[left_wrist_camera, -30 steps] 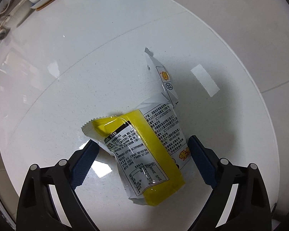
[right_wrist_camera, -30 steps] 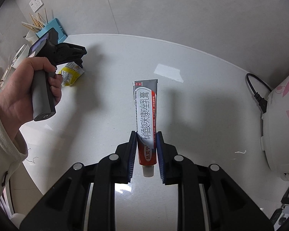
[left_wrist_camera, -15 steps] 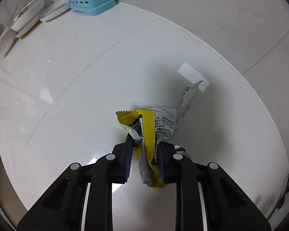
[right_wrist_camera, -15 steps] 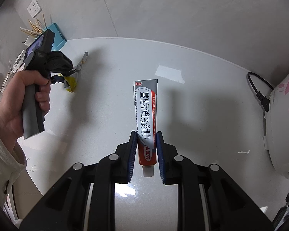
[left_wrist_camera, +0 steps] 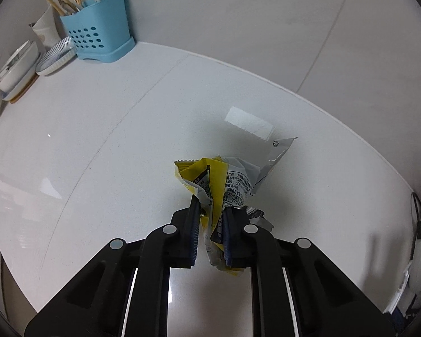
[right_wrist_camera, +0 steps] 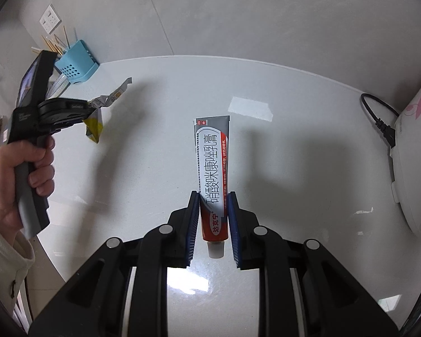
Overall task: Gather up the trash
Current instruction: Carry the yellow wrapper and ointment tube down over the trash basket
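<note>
Yellow-and-silver printed wrapper (left_wrist_camera: 224, 185), red-grey-white tube (right_wrist_camera: 212, 174), pale blue holed caddy (left_wrist_camera: 98, 36), white counter (left_wrist_camera: 98, 140), pink-flowered white cooker (right_wrist_camera: 415, 146)

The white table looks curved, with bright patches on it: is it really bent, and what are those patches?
Left wrist view: the fisheye lens bows the white table; the bright rectangle beyond the crumpled snack wrapper is reflected light. Right wrist view: same bowing, similar glare past the ointment tube, soft shadows beside it.

glossy white surface (left_wrist_camera: 103, 129) mirrors the light; crinkled foil wrapper (left_wrist_camera: 224, 179) shines; smooth printed tube (right_wrist_camera: 212, 168); perforated blue plastic holder (left_wrist_camera: 98, 33); matt black fingers (left_wrist_camera: 192, 224)
</note>
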A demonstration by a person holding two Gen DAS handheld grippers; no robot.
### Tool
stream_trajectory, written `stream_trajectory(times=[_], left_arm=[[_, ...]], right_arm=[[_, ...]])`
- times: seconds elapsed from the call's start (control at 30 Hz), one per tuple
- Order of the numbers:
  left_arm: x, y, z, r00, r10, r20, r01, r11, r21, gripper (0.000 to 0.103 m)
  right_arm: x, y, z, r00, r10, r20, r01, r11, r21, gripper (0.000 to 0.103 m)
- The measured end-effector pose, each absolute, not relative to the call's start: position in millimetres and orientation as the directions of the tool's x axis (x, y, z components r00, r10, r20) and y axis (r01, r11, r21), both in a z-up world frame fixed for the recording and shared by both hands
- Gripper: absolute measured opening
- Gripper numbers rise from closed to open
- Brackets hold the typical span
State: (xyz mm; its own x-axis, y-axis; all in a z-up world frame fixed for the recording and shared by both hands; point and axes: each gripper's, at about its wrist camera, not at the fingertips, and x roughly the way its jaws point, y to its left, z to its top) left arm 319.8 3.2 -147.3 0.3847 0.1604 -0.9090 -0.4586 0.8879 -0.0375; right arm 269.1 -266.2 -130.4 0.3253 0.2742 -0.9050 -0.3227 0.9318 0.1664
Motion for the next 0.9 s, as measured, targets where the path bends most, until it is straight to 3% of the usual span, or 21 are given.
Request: stream_trajectory(times=[0.37,0.9], left_arm=[[260.0,-22.6,-92.8,0.468,0.103,-0.878,-0.347,0.935,-0.075,0.013],[161.2,1.2,-43.7,0.542,0.060,-0.838,-0.230,0.970,-0.079,0.013]], right_arm=[[251.0,-266.6,-110.7,0.398,0.270,-0.877,-0.285,0.945,0.162,0.019],[172.2,-229.9,-66.9,0.507,0.221,-0.833,-0.221,0.968,0.123,0.019]])
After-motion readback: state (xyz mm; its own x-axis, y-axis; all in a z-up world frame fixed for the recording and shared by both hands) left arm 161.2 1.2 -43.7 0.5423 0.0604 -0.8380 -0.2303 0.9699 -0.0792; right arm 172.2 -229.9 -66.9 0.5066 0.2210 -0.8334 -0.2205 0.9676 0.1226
